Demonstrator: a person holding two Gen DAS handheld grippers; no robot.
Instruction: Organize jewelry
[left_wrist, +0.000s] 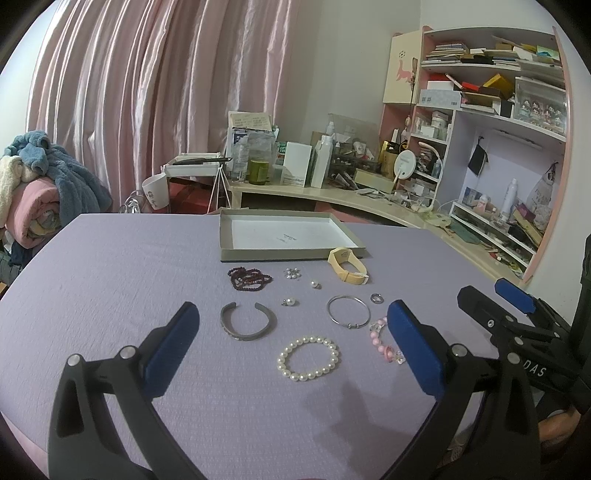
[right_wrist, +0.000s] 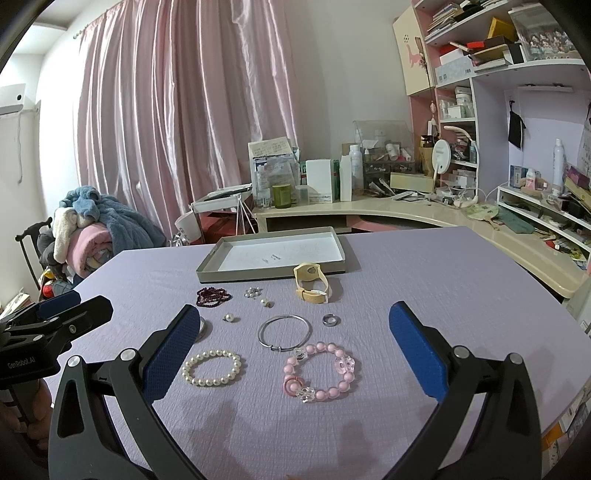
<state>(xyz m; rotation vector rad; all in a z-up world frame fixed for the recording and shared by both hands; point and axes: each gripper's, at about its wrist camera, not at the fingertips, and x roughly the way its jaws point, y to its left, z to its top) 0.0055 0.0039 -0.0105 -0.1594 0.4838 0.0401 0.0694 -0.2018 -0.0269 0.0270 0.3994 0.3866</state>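
Observation:
Jewelry lies on a lilac table (left_wrist: 110, 280). A shallow grey tray (left_wrist: 288, 251) with nothing in it stands at the back. In front lie a cream watch (left_wrist: 349, 266), dark red beads (left_wrist: 249, 278), small pearl earrings (left_wrist: 291, 273), a grey cuff (left_wrist: 247, 321), a thin silver bangle (left_wrist: 348, 310), a small ring (left_wrist: 376, 297), a pearl bracelet (left_wrist: 308, 358) and a pink bead bracelet (right_wrist: 319, 371). My left gripper (left_wrist: 291, 339) is open above the cuff and pearls. My right gripper (right_wrist: 295, 347) is open over the bangle and pink bracelet.
A cluttered desk (right_wrist: 406, 210) and shelves (left_wrist: 498, 110) stand behind and to the right. A pile of blankets (left_wrist: 40, 192) sits on a chair at the left. Pink curtains (right_wrist: 184, 110) hang behind.

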